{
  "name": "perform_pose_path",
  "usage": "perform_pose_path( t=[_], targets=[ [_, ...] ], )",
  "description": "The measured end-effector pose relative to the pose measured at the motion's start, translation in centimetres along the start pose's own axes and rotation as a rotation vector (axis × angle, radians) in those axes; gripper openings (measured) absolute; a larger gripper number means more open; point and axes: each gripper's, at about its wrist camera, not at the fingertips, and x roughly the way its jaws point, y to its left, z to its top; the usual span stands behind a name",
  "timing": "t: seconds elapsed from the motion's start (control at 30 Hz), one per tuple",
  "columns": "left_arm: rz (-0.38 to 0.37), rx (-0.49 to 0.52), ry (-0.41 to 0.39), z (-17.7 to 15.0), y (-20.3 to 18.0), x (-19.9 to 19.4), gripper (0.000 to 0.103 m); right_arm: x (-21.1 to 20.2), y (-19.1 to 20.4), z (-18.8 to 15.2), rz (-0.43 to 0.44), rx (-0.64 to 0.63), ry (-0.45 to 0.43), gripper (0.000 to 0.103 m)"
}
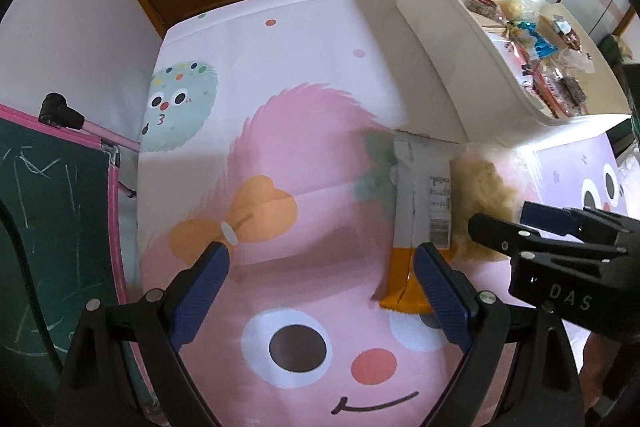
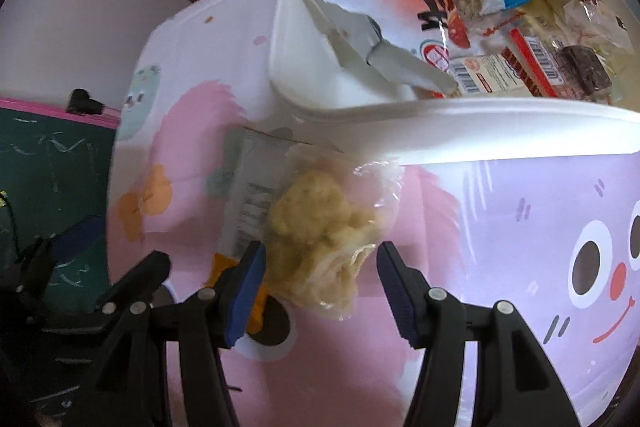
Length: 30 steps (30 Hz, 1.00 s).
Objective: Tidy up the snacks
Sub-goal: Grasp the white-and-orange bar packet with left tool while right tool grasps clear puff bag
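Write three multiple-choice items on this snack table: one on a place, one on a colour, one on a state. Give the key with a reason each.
1. Where does the clear bag of pale puffed snack lie?
A. inside the white bin
B. on the cloth in front of the bin
C. on the chalkboard

2. What colour is the near end of the white packet?
A. orange
B. green
C. black

3. How does the right gripper stand?
A. shut on the bag
B. open, a jaw on each side of the bag
C. open inside the bin

Key: B, it lies before the white bin; A, an orange band shows there; B, gaps show beside both pads.
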Motion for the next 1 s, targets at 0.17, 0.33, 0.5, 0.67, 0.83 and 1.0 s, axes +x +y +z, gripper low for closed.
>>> perform_pose_path(
  t=[0.17, 0.33, 0.5, 0.67, 0.83, 1.0],
  targets=[
    [-0.027, -0.004, 0.011, 0.7, -0.1, 1.0, 0.093, 0.2, -0.4, -0.4, 0.005, -0.006, -0.016, 0.050],
    [-0.061, 0.004, 0.026, 1.2, -1.3, 1.8, 0.093, -0.5, -1.0, -1.1, -0.042, -0.031, -0.030, 0.040],
    [-0.083, 0.020, 0.047, 1.5, -3.0, 2.8, 0.093, -1.7, -3.2, -2.2, -0.080, -0.002, -0.036, 0.034],
    [-0.082, 0.027, 0.069, 1.5, -4.4, 4.0, 0.093, -2.4, -4.8, -2.9, -0.092, 0.037, -0.035, 0.032],
    [-0.100, 0.011, 0.095, 1.5, -5.3, 4.8, 0.078, -3.0, -5.5, -3.8, -0.105, 0.043, -0.039, 0.031],
    [-0.077, 0.024, 0.089, 1.2, -6.1, 4.9, 0.064, -3.3, -5.6, -4.5, -0.108, 0.047, -0.042, 0.030]
  ],
)
